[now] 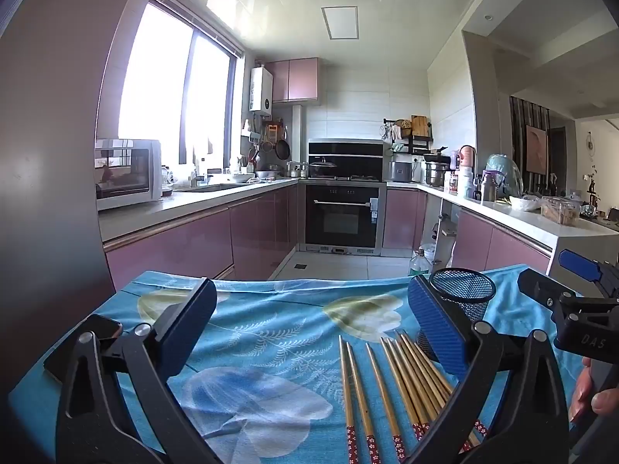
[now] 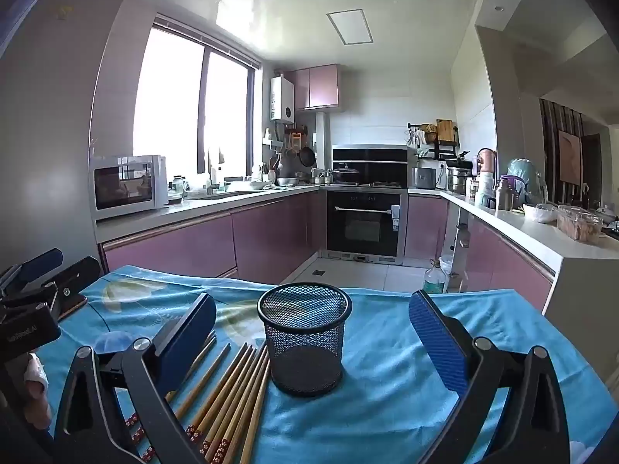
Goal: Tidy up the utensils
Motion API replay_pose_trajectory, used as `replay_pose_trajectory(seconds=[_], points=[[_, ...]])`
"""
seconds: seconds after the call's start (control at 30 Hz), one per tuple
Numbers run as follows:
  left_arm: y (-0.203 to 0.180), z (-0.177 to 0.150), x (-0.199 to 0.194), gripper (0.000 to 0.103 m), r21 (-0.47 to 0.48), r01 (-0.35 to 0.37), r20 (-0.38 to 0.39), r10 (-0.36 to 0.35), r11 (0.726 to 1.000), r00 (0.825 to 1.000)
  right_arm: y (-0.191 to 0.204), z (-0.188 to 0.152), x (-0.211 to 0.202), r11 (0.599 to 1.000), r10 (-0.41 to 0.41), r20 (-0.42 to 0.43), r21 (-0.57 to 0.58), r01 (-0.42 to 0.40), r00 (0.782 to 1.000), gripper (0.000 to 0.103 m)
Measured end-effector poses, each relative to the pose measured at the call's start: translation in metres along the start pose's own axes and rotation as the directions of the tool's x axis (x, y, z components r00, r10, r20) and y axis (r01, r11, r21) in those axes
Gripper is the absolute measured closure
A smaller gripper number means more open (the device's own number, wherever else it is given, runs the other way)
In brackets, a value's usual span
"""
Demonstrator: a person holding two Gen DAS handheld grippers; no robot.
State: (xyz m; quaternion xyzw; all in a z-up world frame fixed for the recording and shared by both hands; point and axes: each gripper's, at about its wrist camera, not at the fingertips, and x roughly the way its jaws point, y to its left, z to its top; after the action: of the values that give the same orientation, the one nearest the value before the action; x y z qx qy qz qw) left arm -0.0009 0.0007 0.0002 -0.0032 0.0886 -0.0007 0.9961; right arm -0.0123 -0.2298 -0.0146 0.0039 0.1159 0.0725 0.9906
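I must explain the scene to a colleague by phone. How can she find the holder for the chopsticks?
Look at the blue floral tablecloth. On it stands a black mesh cup, upright and empty. The chopsticks lie flat beside it; it is the only upright thing there.

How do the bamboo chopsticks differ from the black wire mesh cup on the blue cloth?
The bamboo chopsticks with red flowered ends lie flat on the blue floral cloth; the round black wire mesh cup stands upright. The chopsticks are thin, solid, tan sticks, and there are many; the cup is one dark, see-through, hollow container, and looks empty. Both rest on the cloth side by side, untouched by either set of tongs.
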Motion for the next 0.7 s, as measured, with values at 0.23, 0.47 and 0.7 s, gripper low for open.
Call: replay_pose_trajectory(seconds=[0.23, 0.47, 0.7], points=[[-0.0016, 0.0000, 0.0000, 0.006, 0.009, -0.003, -0.007, 0.003, 1.000, 1.000, -0.0004, 0.0004, -0.0010, 1.000, 0.000, -0.005, -0.001, 0.000, 1.000, 0.006], [-0.0018, 0.0005, -0.0006, 0.006, 0.010, -0.003, -0.004, 0.003, 1.000, 1.000, 0.0031, 0.0048, -0.0009, 1.000, 0.004, 0.002, 0.000, -0.004, 1.000, 0.006], [-0.0020, 0.0036, -0.0038, 0.006, 0.010, -0.003, -0.002, 0.003, 1.000, 1.000, 0.0005, 0.0032, 0.0005, 1.000, 0.006, 0.007, 0.003, -0.006, 1.000, 0.006]])
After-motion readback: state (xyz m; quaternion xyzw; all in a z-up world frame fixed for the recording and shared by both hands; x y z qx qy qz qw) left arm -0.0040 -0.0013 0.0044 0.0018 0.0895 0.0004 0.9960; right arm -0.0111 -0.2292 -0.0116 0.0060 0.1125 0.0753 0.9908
